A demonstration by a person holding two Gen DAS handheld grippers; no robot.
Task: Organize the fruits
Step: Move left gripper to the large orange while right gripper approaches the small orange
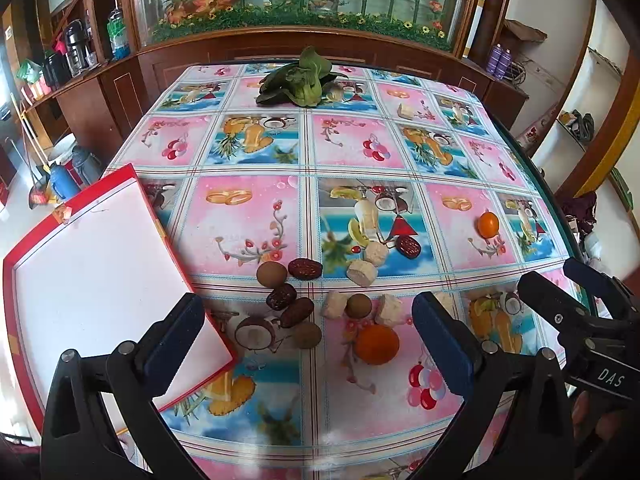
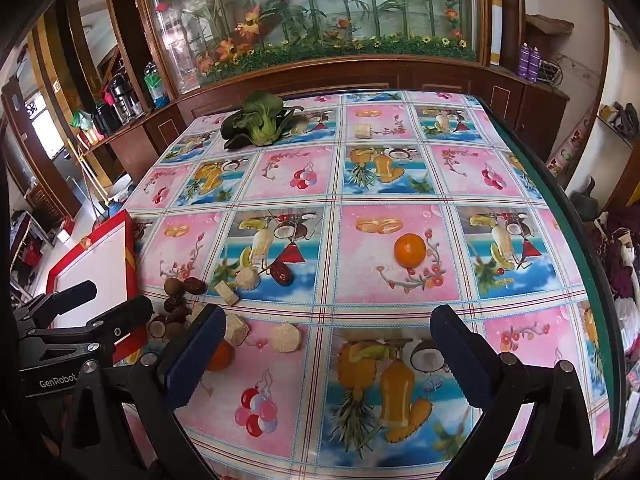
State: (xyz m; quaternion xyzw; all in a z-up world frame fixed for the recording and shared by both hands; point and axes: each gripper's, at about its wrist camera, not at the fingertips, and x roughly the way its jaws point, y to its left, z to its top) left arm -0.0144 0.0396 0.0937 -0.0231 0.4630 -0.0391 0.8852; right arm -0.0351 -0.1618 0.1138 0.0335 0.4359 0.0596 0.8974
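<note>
The left hand-held gripper (image 1: pixel 308 350) is wide open, and a big orange (image 1: pixel 377 344) sits on the desk (image 1: pixel 248 216) between its fingers. The right hand-held gripper (image 2: pixel 326 354) is open too, holding nothing.

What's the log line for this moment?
left gripper: open, empty | right gripper: open, empty | tray: empty | fruits: on table
</note>
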